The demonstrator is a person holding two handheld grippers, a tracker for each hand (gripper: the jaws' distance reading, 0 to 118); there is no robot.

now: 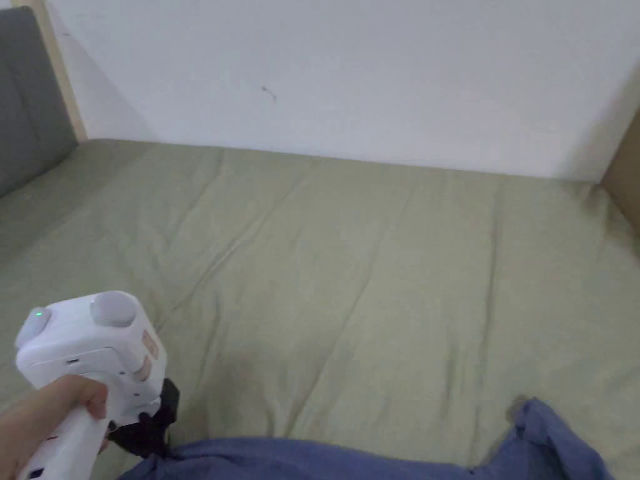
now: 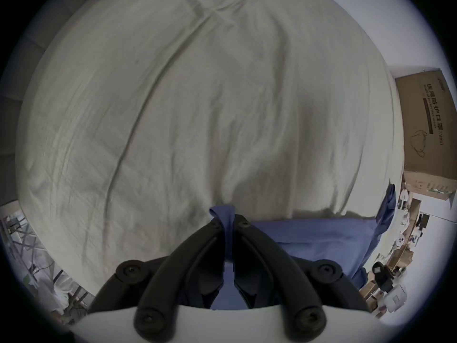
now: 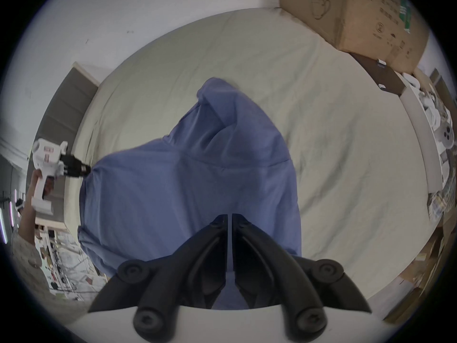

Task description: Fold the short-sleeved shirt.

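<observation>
Clamping a bunched edge of the blue short-sleeved shirt (image 2: 321,239) in the left gripper (image 2: 228,227), jaws narrow with a tuft of cloth poking out past the tips. Pinching another part of the same shirt in the right gripper (image 3: 229,218), jaws nearly together with a thin strip of blue fabric between them. Stretching between the two grippers along the near edge of the bed (image 1: 375,262), on the pale green sheet, with one sleeve reaching farther in toward the middle. Gripping the white handle of the left gripper at the near left corner with a hand (image 1: 37,419). Standing beyond the right edge, a cardboard box (image 3: 358,14); rising behind the far edge, a white wall (image 1: 350,69).
</observation>
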